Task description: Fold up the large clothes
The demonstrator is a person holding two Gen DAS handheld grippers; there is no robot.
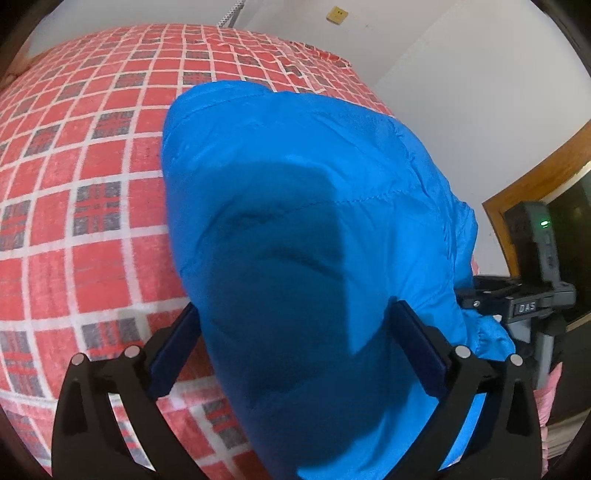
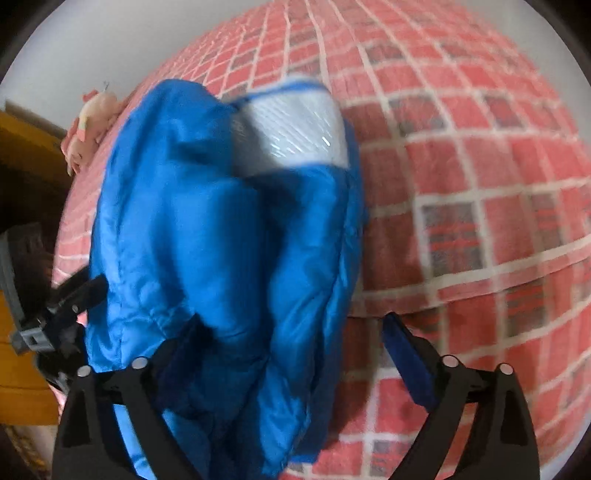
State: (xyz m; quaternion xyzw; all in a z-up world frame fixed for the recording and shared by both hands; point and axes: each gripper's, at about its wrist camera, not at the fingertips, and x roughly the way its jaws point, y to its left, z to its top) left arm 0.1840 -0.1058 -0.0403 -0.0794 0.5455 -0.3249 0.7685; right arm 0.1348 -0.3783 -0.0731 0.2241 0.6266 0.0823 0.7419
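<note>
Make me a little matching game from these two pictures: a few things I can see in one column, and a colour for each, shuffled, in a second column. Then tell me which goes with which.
Things:
1. puffy jacket
2. bed cover
3. wall plate
4. door frame

Colours:
A. brown wood
B. bright blue
C. yellow
D. red with white grid lines

Pairs: 1-B, 2-D, 3-C, 4-A.

The jacket also shows a silvery white lining patch in the right wrist view.
</note>
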